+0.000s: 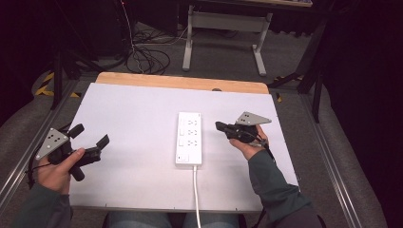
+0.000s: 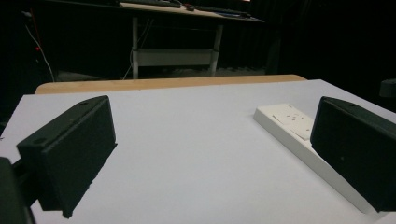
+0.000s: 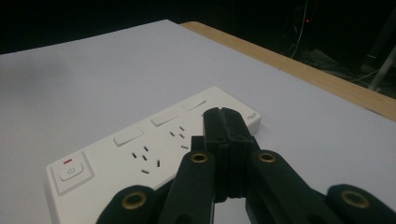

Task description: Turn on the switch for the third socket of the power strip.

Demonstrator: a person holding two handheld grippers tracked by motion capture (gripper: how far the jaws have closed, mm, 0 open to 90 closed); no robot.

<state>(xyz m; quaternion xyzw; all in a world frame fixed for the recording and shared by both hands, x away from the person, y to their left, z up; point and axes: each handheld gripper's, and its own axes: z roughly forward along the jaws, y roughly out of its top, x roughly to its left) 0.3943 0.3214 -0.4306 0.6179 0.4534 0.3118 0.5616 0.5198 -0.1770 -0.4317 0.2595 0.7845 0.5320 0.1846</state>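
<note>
A white power strip (image 1: pixel 189 137) lies in the middle of the white table top (image 1: pixel 133 118), its cord running toward the person. It has three sockets, rocker switches and a main power button (image 3: pixel 70 171) with a red mark. My left gripper (image 1: pixel 90 141) is held open at the table's left side, its jaws wide apart with nothing between them; the strip (image 2: pixel 294 130) lies ahead to its right. My right gripper (image 1: pixel 219 126) is shut and empty, its tip just right of the strip and pointing at it; in the right gripper view the tip (image 3: pixel 221 113) hovers over the strip (image 3: pixel 140 149).
A wooden strip (image 1: pixel 180 81) edges the table's far side. Beyond it stand a desk frame (image 1: pixel 223 28) and loose cables (image 1: pixel 142 57) on the floor. Metal rails (image 1: pixel 328 142) run along both sides of the table.
</note>
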